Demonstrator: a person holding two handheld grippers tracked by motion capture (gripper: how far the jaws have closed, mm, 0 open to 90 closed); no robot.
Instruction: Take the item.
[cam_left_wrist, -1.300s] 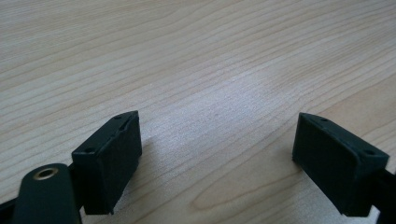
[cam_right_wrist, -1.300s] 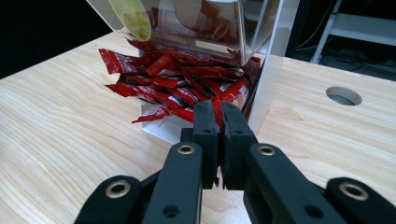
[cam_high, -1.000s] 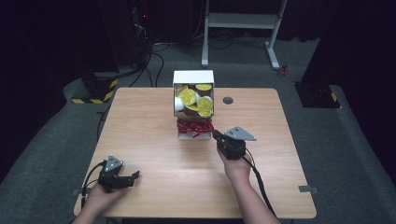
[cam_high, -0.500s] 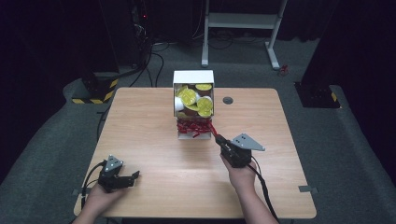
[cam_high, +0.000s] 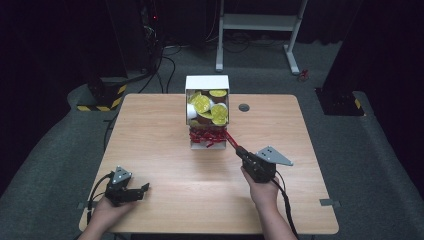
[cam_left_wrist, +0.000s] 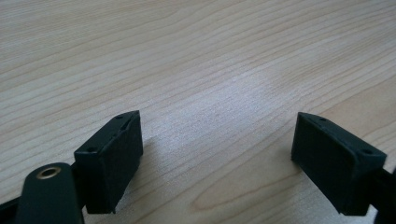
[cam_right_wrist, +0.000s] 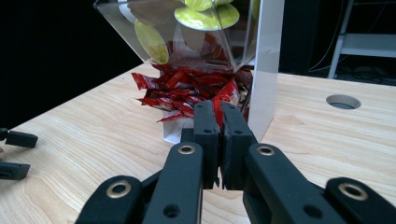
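Beside the dispenser (cam_high: 207, 107), right tongs (cam_right_wrist: 219, 122) clamped a red packet (cam_right_wrist: 223, 100) for extraction; left tongs (cam_left_wrist: 217, 161) rested apart.

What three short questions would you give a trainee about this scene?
1. True or false: the left gripper has open jaws with nothing between them.
2. What does the right gripper hold? A: a red packet. B: a cup. C: nothing.
3. Fill the gap: in the box, the packet pile lies ___ the yellow discs.

Key: 1 true; 2 A; 3 below.
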